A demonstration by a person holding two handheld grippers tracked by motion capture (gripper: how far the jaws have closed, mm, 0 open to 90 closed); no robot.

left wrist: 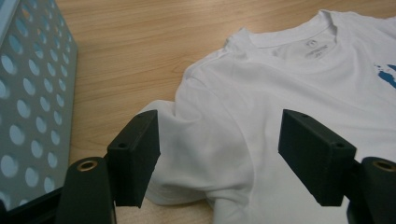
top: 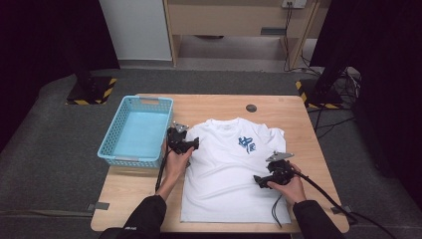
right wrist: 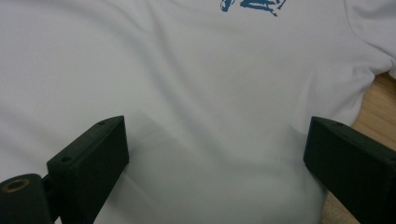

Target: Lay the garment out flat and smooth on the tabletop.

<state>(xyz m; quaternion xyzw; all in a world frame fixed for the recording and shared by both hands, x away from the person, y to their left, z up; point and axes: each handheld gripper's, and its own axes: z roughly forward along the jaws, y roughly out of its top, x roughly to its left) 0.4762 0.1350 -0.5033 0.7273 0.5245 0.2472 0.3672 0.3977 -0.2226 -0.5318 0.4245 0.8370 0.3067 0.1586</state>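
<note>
The white T-shirt [top: 231, 164] bears an unreadable blue print [top: 247, 145].

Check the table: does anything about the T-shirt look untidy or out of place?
The white T-shirt lies mostly flat, print up. Its sleeve nearest the blue basket is bunched and folded under, between the left gripper's open jaws. Nothing else stands out.

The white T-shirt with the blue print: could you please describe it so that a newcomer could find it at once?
On the light wooden table, right of the light-blue perforated plastic basket, a white short-sleeved T-shirt lies flat, collar away from the person. It is the table's one garment, with a small blue print on its chest.
</note>
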